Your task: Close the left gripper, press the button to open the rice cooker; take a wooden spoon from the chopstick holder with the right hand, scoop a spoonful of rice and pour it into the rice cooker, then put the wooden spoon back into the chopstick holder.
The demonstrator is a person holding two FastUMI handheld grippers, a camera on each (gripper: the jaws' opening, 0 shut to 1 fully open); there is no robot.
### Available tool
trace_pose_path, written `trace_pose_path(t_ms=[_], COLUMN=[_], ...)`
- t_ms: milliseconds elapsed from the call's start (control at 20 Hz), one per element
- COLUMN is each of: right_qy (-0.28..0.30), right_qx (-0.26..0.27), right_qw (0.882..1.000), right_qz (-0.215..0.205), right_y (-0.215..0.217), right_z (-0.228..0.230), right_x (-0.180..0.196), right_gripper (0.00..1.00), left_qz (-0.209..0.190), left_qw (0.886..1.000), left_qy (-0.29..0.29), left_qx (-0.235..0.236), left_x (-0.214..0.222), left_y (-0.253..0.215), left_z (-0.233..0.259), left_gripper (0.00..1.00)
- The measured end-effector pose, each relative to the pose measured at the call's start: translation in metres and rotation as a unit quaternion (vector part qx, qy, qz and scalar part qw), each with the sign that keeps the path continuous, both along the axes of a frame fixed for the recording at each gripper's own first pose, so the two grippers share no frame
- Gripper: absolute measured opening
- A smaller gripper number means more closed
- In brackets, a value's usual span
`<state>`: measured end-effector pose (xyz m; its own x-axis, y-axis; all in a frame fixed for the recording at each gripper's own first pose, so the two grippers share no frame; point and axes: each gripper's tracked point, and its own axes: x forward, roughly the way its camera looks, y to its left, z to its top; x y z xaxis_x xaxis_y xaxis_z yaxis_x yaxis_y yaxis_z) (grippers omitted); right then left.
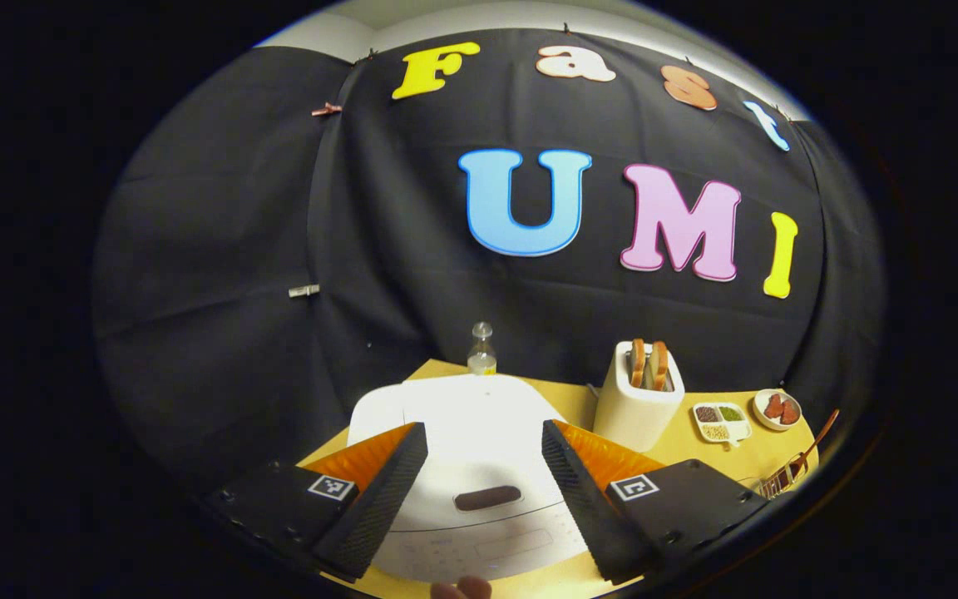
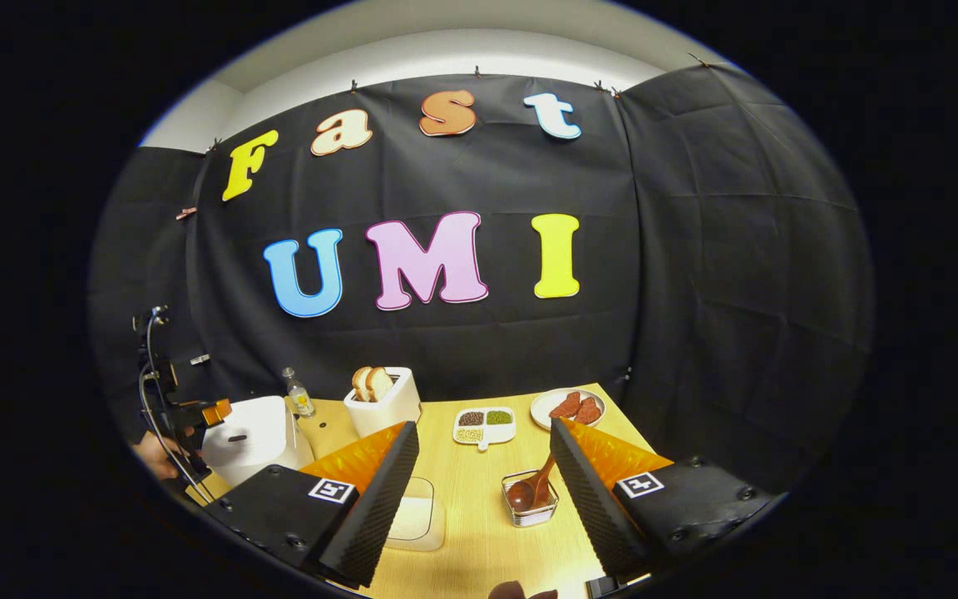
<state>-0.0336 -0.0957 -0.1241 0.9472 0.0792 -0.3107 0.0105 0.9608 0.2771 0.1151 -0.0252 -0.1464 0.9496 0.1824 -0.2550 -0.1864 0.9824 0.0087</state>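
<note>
Left gripper view: the left gripper [image 1: 483, 466], jaws apart, hangs over the closed white rice cooker [image 1: 479, 433] and its dark button [image 1: 487, 497]. Right gripper view: the right gripper [image 2: 483, 474], also spread, faces the wooden spoon [image 2: 529, 487] standing in the chopstick holder [image 2: 529, 509] on the table [image 2: 479, 532]; the rice cooker sits far left.

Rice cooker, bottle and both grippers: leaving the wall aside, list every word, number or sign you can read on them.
Rice cooker: faint panel markings, too blurred to read.
Bottle: label too small to read.
Left gripper, right gripper: a square coded marker on each, no words.
</note>
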Motion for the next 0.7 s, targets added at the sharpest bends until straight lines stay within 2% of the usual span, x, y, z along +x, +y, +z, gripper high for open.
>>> trace_pose_path(t_ms=[400, 700], right_qy=[-0.034, -0.064], right_qx=[-0.019, -0.03], right_qw=[0.999, 0.997], right_qz=[0.019, 0.031], right_y=[0.042, 0.075], right_z=[0.032, 0.058], right_x=[0.001, 0.003], right_gripper=[0.98, 0.98], left_qz=[-0.065, -0.095], left_qw=[0.993, 0.988], left_qy=[-0.093, -0.12], left_qx=[0.002, -0.003], left_x=[-0.048, -0.096], left_y=[-0.007, 0.004], left_z=[0.094, 0.119], left_gripper=[0.96, 0.95])
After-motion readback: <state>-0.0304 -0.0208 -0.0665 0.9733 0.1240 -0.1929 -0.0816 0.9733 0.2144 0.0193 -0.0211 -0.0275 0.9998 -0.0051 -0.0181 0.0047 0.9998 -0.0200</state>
